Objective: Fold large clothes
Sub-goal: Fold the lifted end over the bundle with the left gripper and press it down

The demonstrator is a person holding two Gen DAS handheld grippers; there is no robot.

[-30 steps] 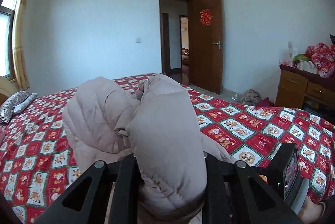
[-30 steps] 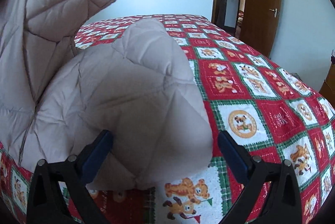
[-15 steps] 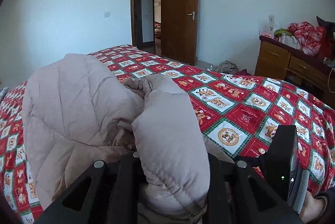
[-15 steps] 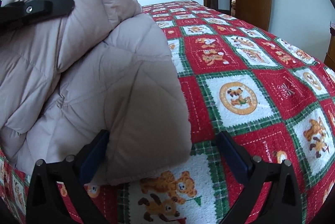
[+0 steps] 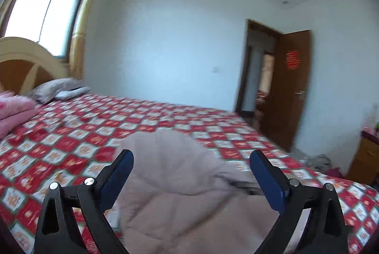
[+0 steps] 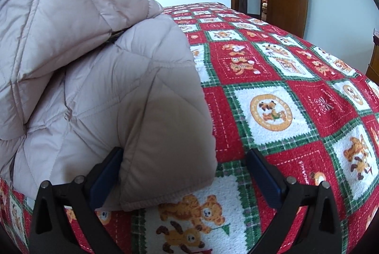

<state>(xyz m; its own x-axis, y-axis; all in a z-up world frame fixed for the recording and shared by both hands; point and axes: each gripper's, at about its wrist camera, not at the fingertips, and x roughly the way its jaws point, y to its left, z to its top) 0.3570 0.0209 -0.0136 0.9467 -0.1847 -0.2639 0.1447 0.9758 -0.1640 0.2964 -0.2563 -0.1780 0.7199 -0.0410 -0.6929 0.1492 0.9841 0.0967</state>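
Looking at where the jacket (image 6: 113, 78) sits, it's bunched on the bed (image 6: 284, 92) to the left of the right tool (image 6: 184, 173), with one padded corner poking between its wide-open fingers, nothing pinched. The left tool (image 5: 190, 173) is spread wide too and holds nothing, hovering over the jacket's (image 5: 184, 194) rounded top. The bulk seems to run away from both toward the far side of the bed. My guess: right tool's nearer that loose corner, so it grabs first.
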